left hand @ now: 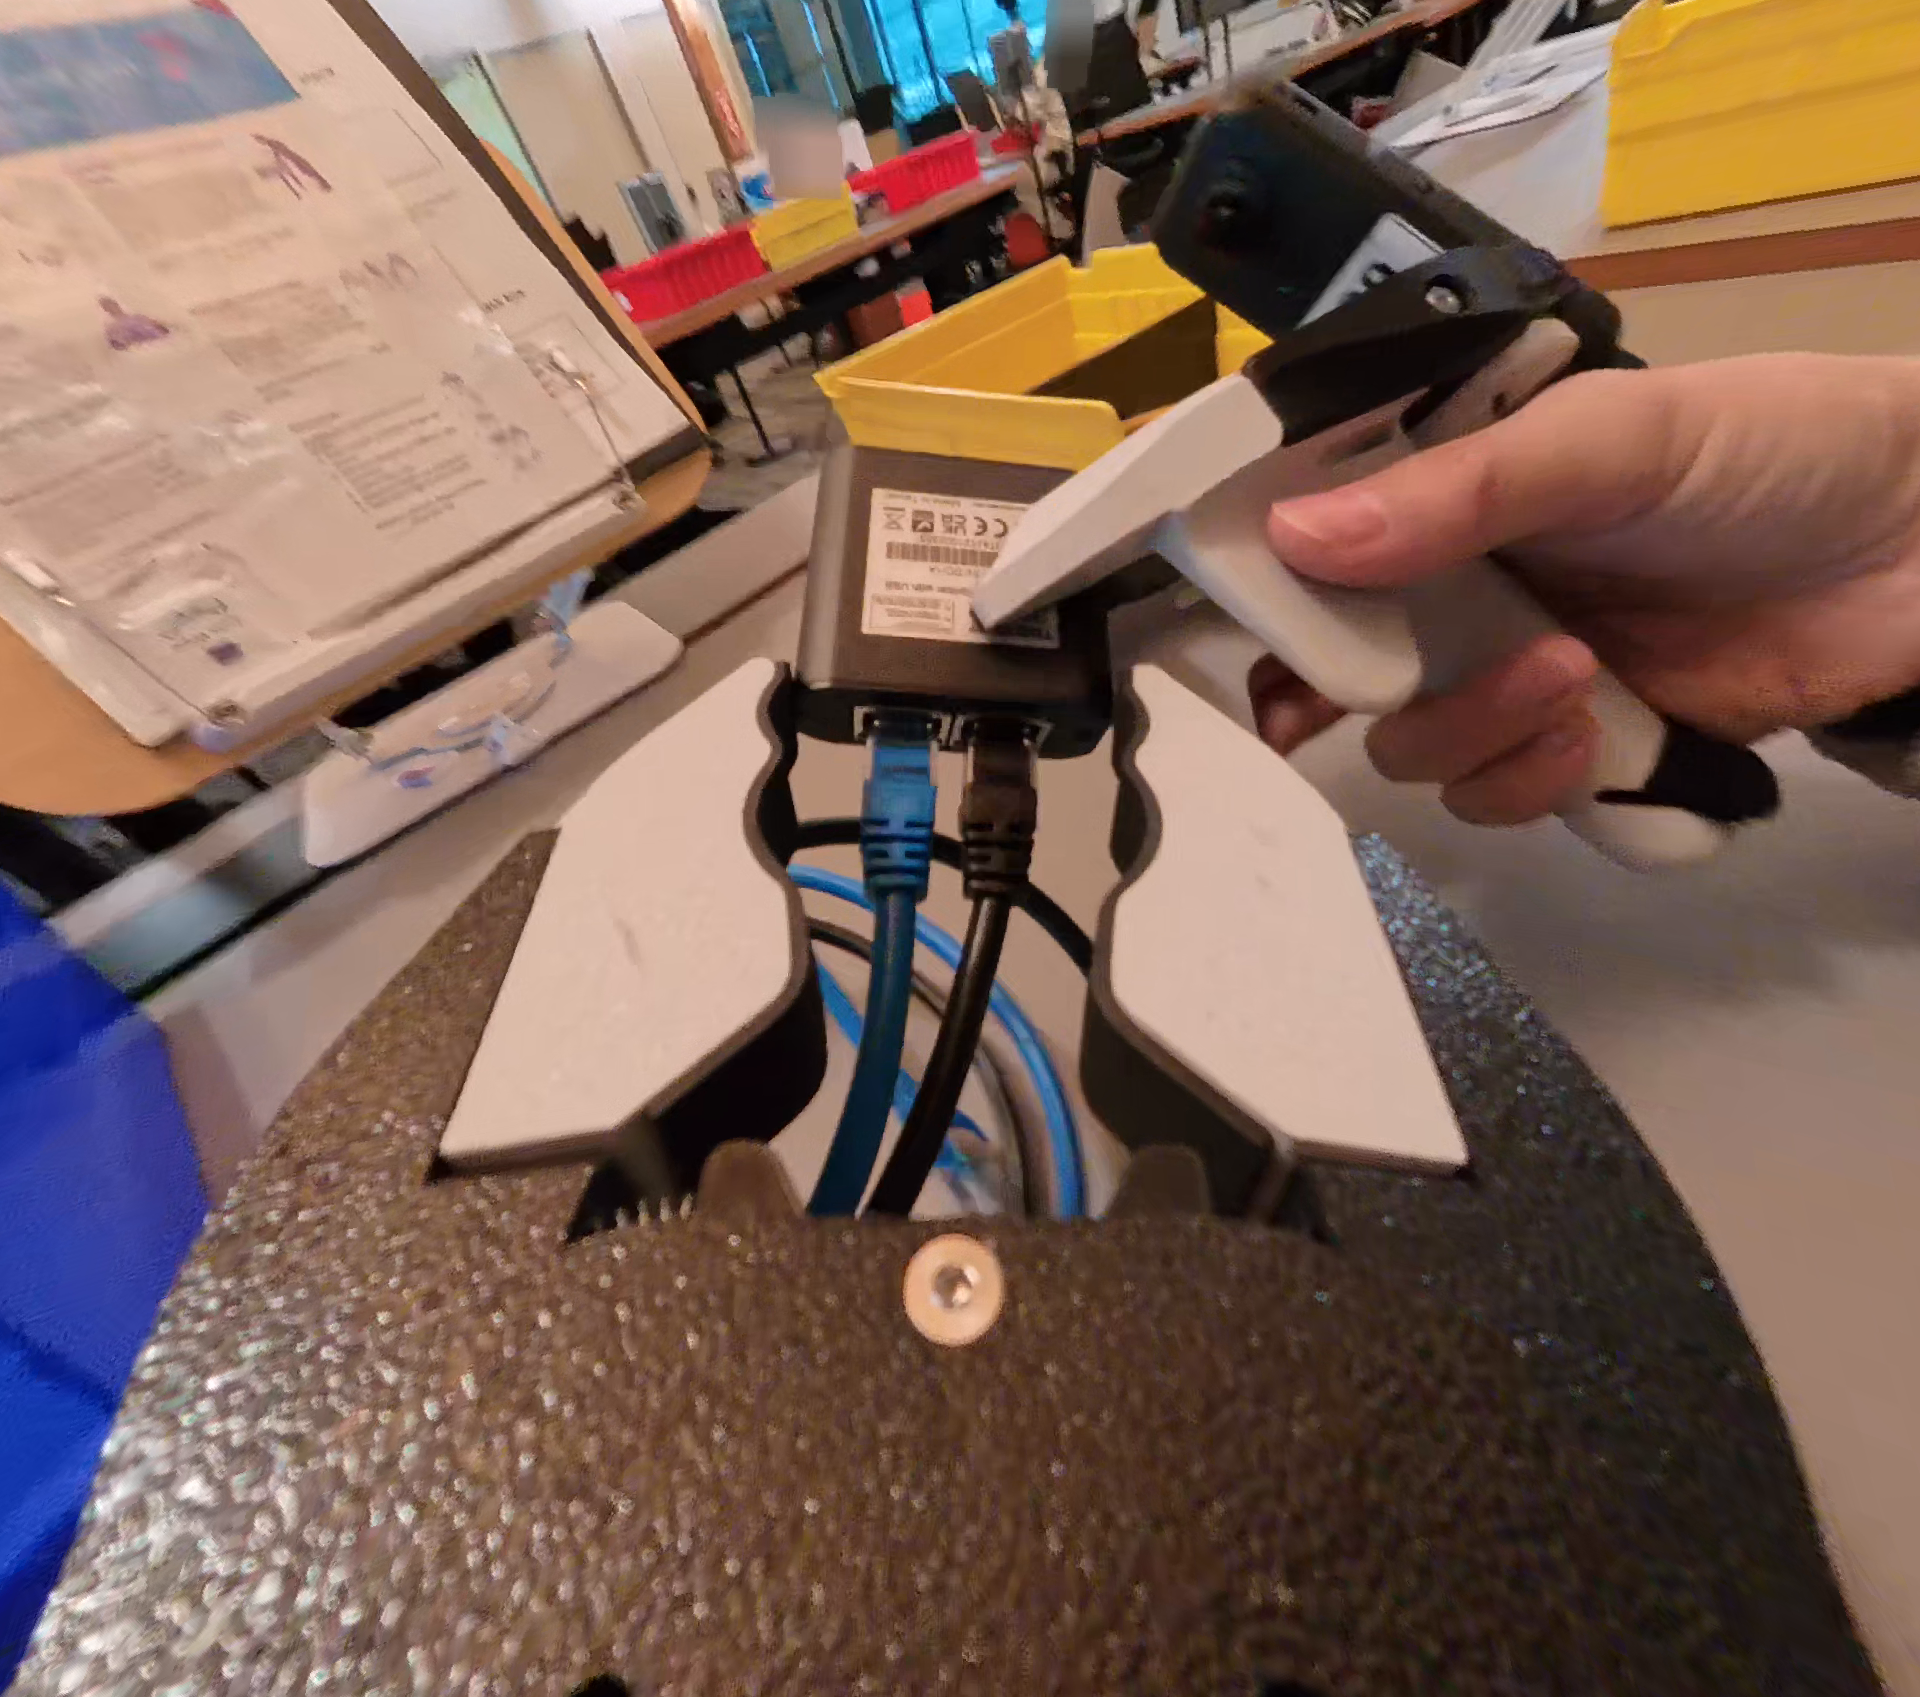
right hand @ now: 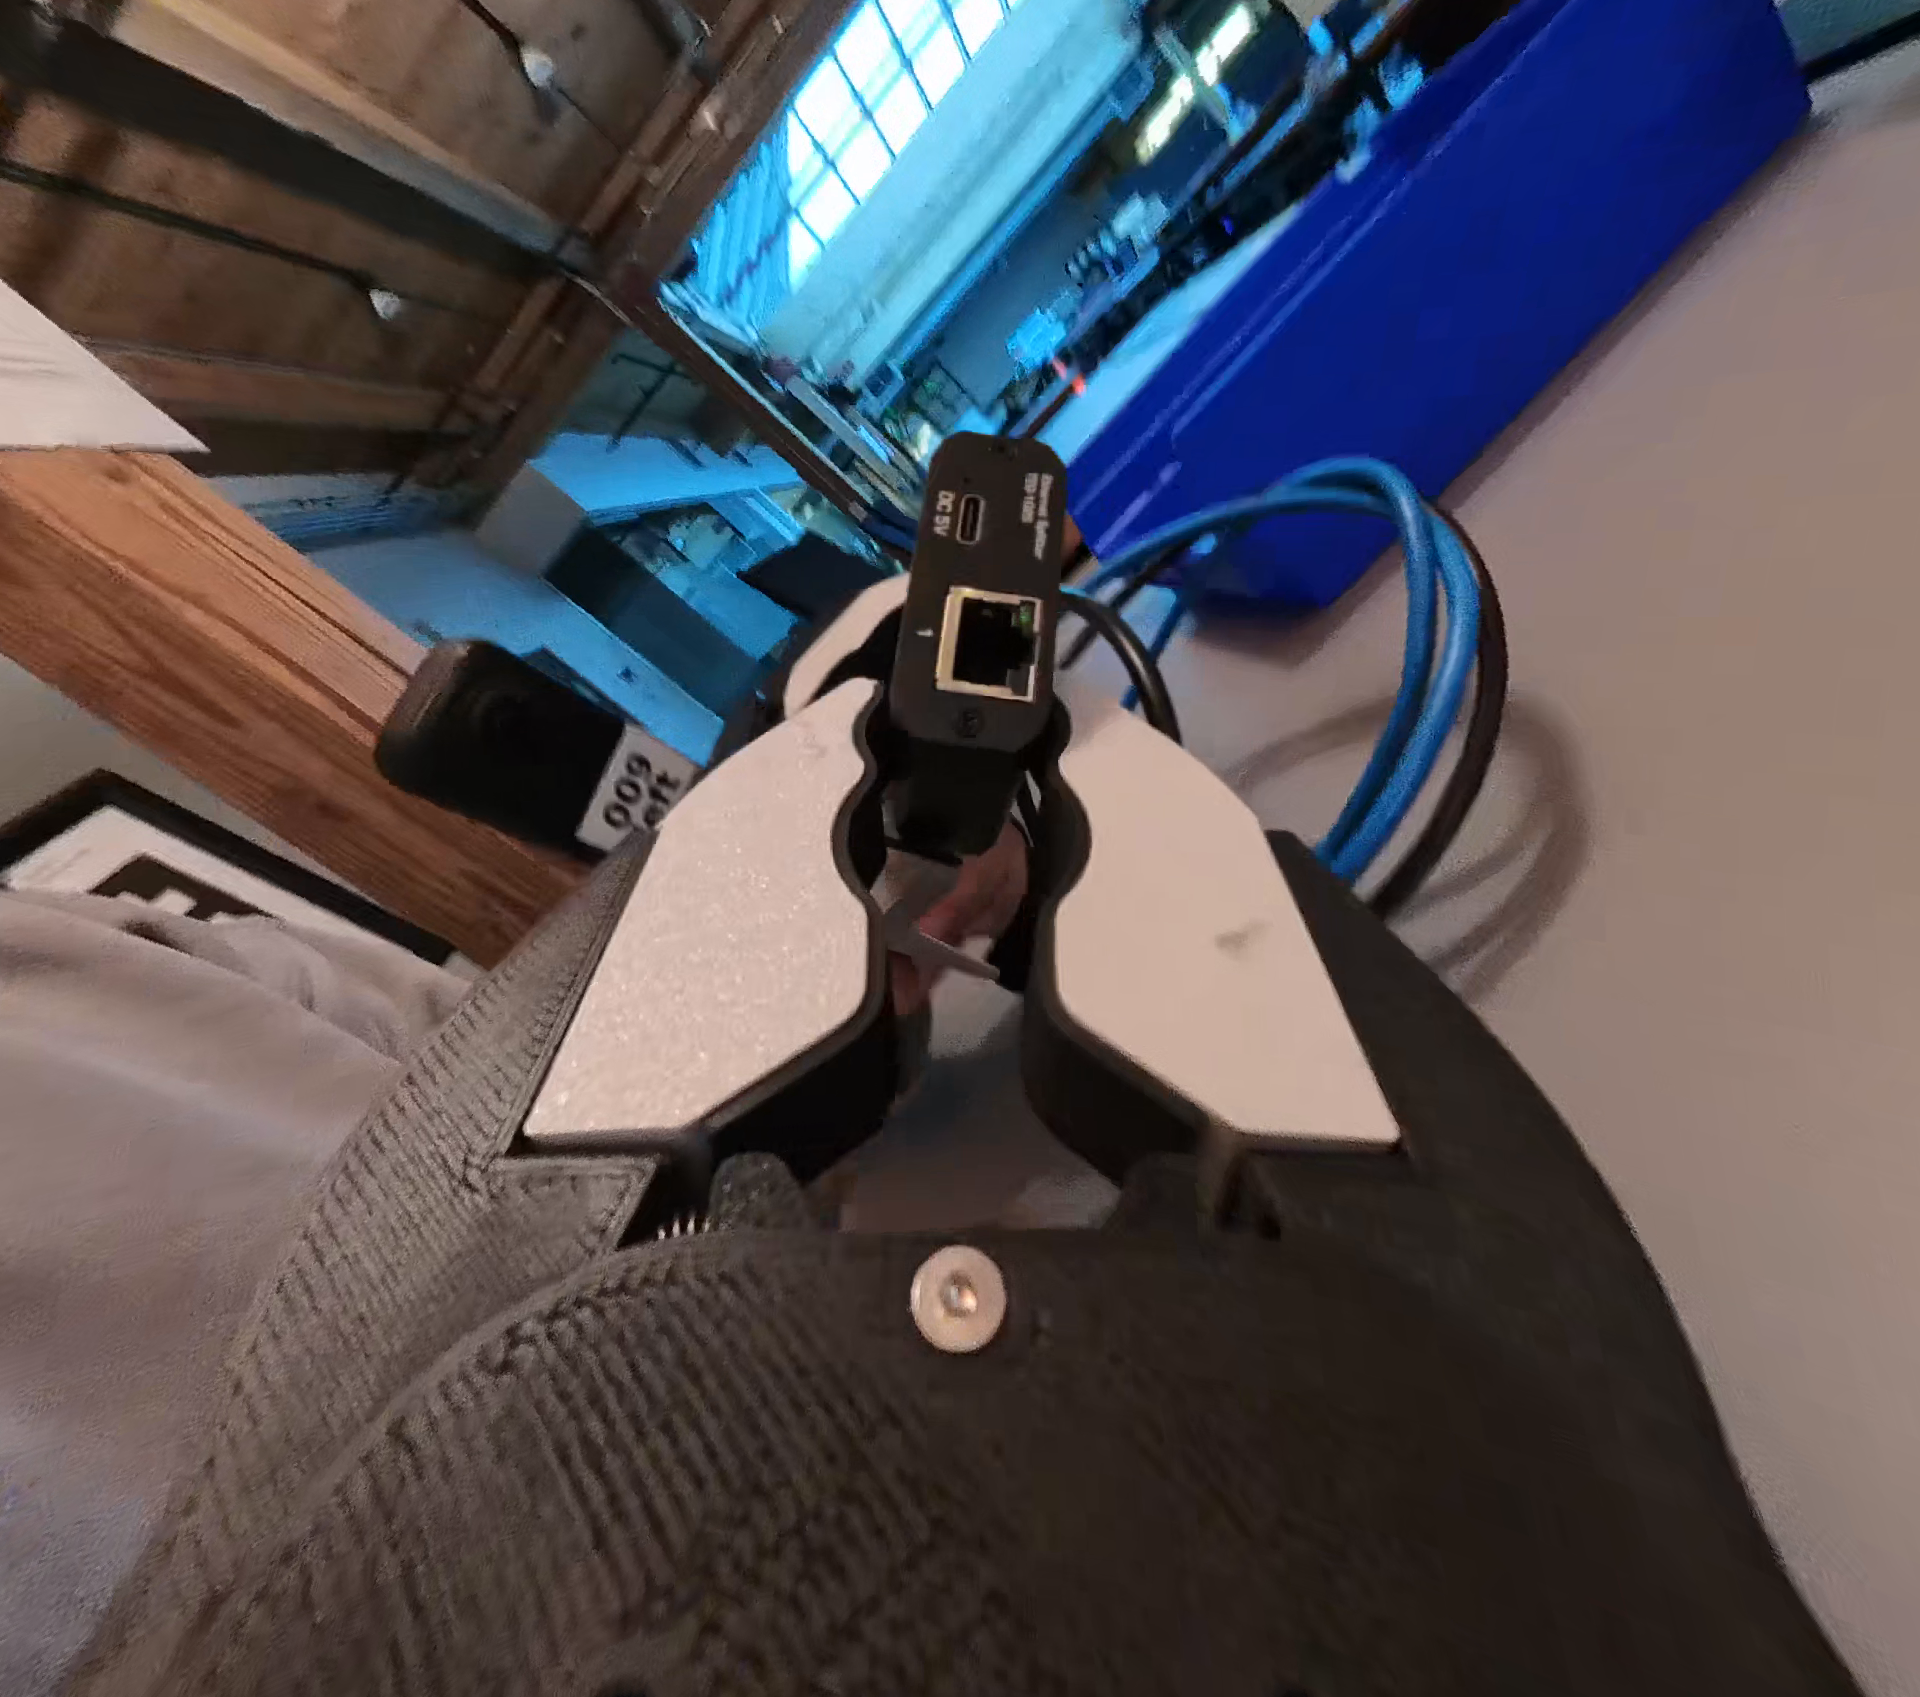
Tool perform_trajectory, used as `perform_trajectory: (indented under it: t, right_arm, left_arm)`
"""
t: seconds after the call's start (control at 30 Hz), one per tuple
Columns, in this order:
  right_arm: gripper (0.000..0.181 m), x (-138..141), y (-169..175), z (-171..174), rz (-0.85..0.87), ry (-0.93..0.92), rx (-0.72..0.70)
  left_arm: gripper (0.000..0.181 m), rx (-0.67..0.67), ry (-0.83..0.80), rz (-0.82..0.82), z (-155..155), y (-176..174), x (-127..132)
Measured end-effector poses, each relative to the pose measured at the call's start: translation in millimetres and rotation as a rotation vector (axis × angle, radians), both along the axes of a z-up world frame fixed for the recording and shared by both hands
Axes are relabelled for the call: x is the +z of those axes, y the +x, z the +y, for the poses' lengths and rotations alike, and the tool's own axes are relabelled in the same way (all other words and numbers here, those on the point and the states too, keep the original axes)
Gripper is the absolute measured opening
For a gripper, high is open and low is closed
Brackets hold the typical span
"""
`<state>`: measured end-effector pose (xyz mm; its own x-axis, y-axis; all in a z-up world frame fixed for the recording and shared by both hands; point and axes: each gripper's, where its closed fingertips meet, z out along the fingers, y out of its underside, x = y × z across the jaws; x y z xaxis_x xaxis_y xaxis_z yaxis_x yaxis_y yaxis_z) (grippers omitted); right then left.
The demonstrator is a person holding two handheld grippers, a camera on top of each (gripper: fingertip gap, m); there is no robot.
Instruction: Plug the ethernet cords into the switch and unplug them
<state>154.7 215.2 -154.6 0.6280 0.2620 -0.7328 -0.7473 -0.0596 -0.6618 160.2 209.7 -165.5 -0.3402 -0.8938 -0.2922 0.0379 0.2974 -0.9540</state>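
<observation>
The grey surface (right hand: 1662, 816) carries loops of blue and black cable, with a blue bin (right hand: 1455, 276) behind them and a yellow bin (left hand: 997, 359) beyond the switch in the left wrist view. The small black switch (left hand: 935, 577) is held up off the surface between both tools. The right gripper (right hand: 961, 738) pinches its body near the end with the single empty port. The left gripper (left hand: 951, 691) has its jaws spread about as wide as the switch, tips at the corners of its two-port end; whether they press it I cannot tell. The blue cord (left hand: 896, 800) and black cord (left hand: 997, 816) both sit seated in those ports, side by side. So plugging appears done and unplugging is in hand. Next, the left jaws should close on one plug's boot, likely pressing its latch, and pull straight back while the right holds firm.
</observation>
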Motion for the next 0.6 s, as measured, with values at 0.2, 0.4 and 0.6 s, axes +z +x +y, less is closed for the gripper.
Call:
perform_trajectory:
  t: [0.2,0.4,0.6]
  right_arm:
    - [0.024,-1.7,-0.4,-30.9,-0.429,-0.205,0.08]
    - [0.024,-9.6,-38.5,-31.1,-0.965,-0.334,0.186]
    - [0.024,-13.9,-62.2,-25.2,-1.091,-0.333,0.261]
  left_arm:
    - [0.072,-0.25,-0.05,0.392,-9.7,-28.4,1.9]
    - [0.051,-0.405,-0.073,0.321,-14.6,-50.1,27.0]
    - [0.025,-0.516,-0.032,0.391,-23.9,-63.0,12.4]
